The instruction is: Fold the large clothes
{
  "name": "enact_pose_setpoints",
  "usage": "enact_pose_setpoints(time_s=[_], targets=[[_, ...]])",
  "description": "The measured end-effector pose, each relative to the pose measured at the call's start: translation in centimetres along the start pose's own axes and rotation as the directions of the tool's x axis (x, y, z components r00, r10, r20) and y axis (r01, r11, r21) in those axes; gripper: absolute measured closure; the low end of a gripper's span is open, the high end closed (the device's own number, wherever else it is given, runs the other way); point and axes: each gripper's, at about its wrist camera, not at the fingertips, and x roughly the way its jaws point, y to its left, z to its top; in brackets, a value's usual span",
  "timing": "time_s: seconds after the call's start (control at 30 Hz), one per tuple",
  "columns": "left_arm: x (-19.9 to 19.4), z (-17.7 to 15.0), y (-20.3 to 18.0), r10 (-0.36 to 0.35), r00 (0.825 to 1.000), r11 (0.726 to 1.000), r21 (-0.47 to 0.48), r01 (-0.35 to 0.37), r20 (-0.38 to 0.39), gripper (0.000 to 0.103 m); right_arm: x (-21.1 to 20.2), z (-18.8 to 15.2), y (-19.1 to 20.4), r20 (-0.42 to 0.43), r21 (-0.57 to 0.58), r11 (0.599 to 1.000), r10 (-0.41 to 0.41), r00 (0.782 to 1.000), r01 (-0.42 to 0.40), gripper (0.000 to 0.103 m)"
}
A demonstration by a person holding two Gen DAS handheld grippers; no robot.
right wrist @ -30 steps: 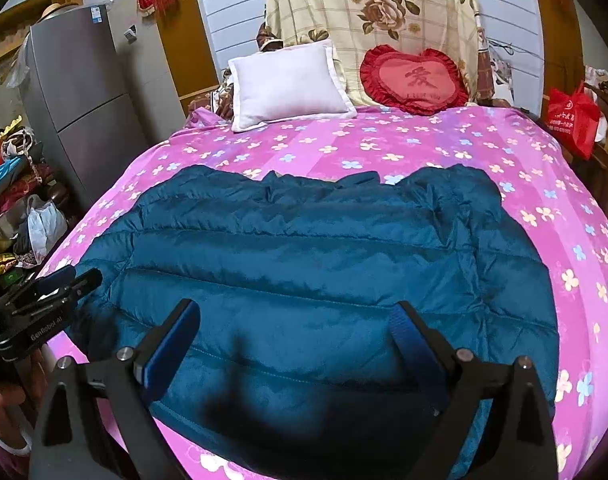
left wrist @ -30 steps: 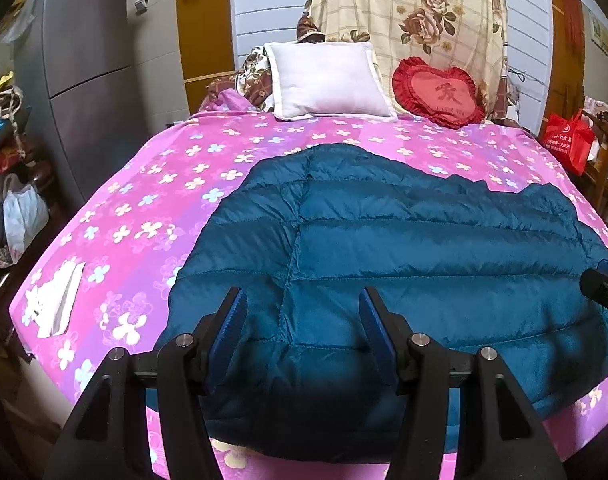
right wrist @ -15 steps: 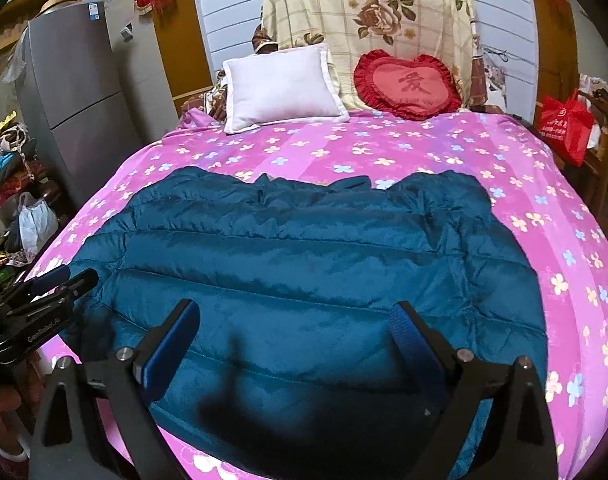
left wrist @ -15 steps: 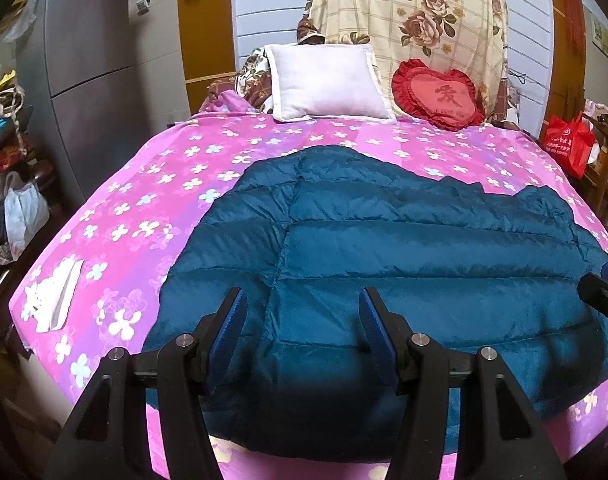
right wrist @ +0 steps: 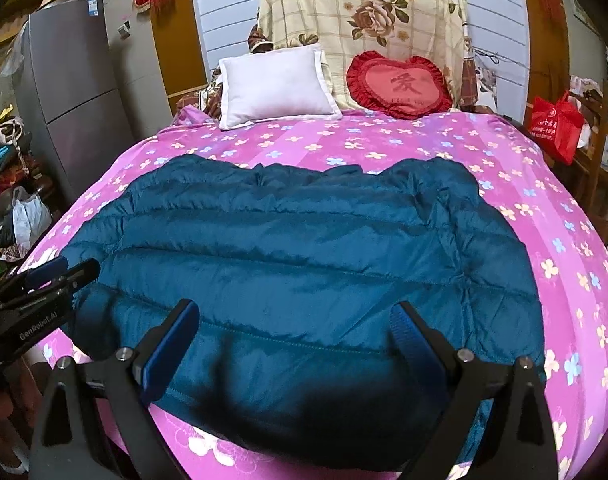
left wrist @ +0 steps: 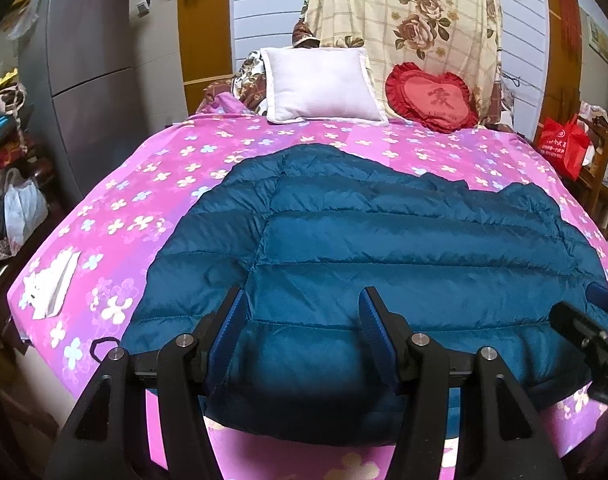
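Right now both grippers hang over the near edge of a bed, each with its fingers spread and nothing between them. The left gripper (left wrist: 302, 312) has its blue pads apart above the near hem of a teal puffer jacket (left wrist: 383, 248), which lies flat on the pink flowered bedsheet (left wrist: 144, 184) and reaches away ahead of the fingers and off to their right. The right gripper (right wrist: 296, 328) is likewise released, its fingers wider apart, with the jacket's hem just ahead of and beneath them; whether the pads touch the cloth I cannot tell. Each gripper shows at the edge of the other's view. Well beyond the fingertips, past the far edge of the jacket, a white pillow (left wrist: 319, 84) and a red heart-shaped cushion (left wrist: 431, 100) lean at the head of the bed. Left of the left fingers, a white paper (left wrist: 52, 284) lies on the sheet.
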Motion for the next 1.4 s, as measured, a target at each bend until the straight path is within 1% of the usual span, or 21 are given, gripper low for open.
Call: enact_pose_setpoints(time_s=[0.1,0.33,0.57,0.73,1.4], targets=[[-0.2,0.0,-0.1,0.001,1.0,1.0,-0.007,-0.001,0.001,0.063,-0.2,-0.3,0.0,0.006,-0.002,1.0,-0.003,1.0,0.003,0.005],[-0.4,-0.2,-0.7,0.011,1.0,1.0,0.013,-0.011,0.007,0.063,-1.0,-0.3,0.1,0.033,-0.008,1.0,-0.026,0.999,0.026,0.005],[-0.6,-0.3,-0.9,0.018,1.0,1.0,0.021,-0.018,0.01,0.063,-1.3,-0.5,0.2,0.044,-0.015,1.0,-0.026,0.999,0.027,0.005],[-0.7,-0.4,-1.0,0.017,1.0,0.999,0.028,-0.017,0.01,0.063,-1.3,-0.6,0.2,0.034,-0.009,1.0,-0.016,0.999,0.016,0.005],[-1.2,-0.6,-2.0,0.003,1.0,0.999,0.043,-0.004,0.019,0.063,-1.6,-0.7,0.0,0.039,-0.007,1.0,-0.027,0.999,0.027,0.005]])
